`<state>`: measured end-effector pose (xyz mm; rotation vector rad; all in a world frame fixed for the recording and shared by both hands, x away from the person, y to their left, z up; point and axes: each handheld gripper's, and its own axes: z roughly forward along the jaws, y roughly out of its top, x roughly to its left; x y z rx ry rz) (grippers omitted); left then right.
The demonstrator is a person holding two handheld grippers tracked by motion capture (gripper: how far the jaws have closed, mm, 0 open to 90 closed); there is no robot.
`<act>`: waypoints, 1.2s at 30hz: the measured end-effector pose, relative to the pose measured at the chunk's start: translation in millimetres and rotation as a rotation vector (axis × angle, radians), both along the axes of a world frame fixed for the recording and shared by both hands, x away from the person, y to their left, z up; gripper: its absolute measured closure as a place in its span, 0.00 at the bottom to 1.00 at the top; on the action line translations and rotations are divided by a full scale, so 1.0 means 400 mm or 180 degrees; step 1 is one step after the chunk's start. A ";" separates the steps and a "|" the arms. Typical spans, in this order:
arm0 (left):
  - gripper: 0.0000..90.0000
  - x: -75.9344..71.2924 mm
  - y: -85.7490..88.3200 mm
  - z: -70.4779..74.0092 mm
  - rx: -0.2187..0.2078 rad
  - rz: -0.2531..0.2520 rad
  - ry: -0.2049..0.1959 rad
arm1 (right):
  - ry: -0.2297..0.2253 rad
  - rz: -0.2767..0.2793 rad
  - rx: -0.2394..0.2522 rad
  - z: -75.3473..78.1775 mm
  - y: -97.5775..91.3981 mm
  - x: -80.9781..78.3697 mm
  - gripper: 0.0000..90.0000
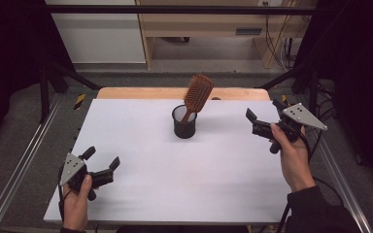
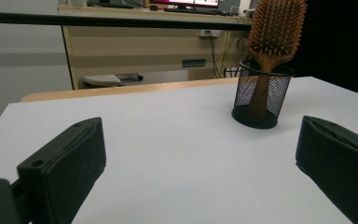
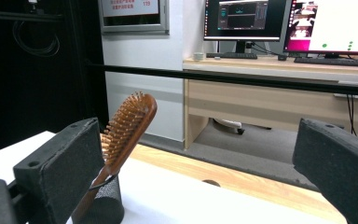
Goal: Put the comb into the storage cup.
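my right gripper (image 1: 261, 121) and left gripper (image 1: 101, 160) both gape wide, empty. i'd pinch the brown wooden paddle hairbrush (image 1: 197, 93) at its neck, lifting straight so the black mesh cup (image 1: 184, 122) stays upright.

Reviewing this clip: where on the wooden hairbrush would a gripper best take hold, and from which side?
Probably the neck just below the paddle of the hairbrush, coming from above. Its handle stands inside the black mesh cup, so only the upper part is free. The brush leans toward the right gripper, which is open and nearer. Jaws across the thin wooden edges should avoid the bristles.

The hairbrush (image 1: 197, 94) handle's lower end is hidden inside the mesh cup (image 1: 184, 124).
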<state>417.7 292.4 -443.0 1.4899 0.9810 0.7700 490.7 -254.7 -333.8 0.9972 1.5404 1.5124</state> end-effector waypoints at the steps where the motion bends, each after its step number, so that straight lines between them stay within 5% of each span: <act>1: 0.02 -0.001 0.000 -0.001 -0.0009 -0.0003 -0.0011 | 0.0017 -0.0001 0.0017 -0.002 -0.003 -0.005 0.02; 36: 0.02 -0.015 0.011 -0.010 -0.0065 -0.0039 -0.0090 | 0.0218 -0.0172 0.0193 -0.170 -0.094 -0.132 0.03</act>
